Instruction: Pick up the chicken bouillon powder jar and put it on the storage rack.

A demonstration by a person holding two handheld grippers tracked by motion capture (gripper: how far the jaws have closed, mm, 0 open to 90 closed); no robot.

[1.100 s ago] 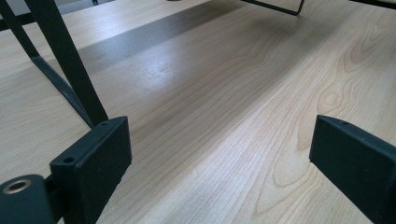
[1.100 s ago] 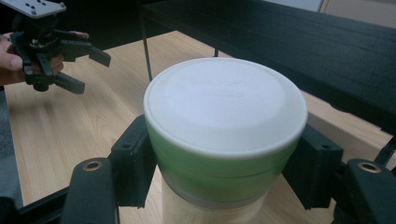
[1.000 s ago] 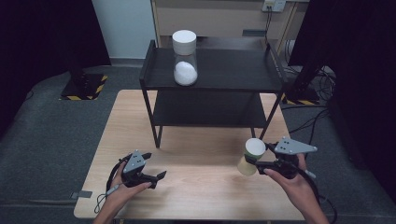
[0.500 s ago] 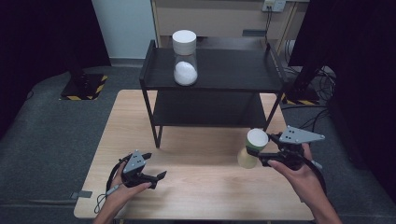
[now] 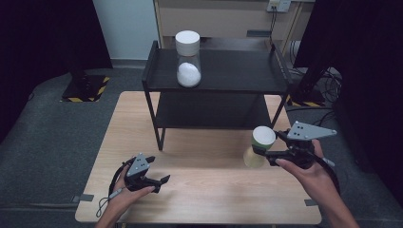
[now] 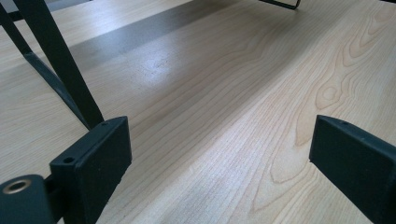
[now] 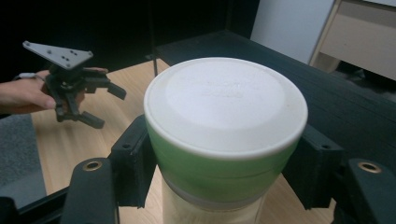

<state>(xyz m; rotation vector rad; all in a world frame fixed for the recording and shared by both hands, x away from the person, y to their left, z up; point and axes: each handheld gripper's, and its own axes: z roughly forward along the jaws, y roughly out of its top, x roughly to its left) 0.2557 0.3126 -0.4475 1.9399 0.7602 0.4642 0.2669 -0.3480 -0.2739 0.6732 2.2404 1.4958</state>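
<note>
In right hand-held gripper [image 5: 272,153]: green-lidded jar [image 5: 259,145]

Green-lidded jar [image 5: 260,146] upright, lifted off table, contents pale, possibly powder.

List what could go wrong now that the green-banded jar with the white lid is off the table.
1. The right gripper clamps the green-banded, white-lidded jar just under its lid; the heavier body below could swing or slip.
2. The black metal two-tier shelf stands close by; its raised rim or post could catch the jar.
3. The clear jar of white powder on top could be knocked.
</note>
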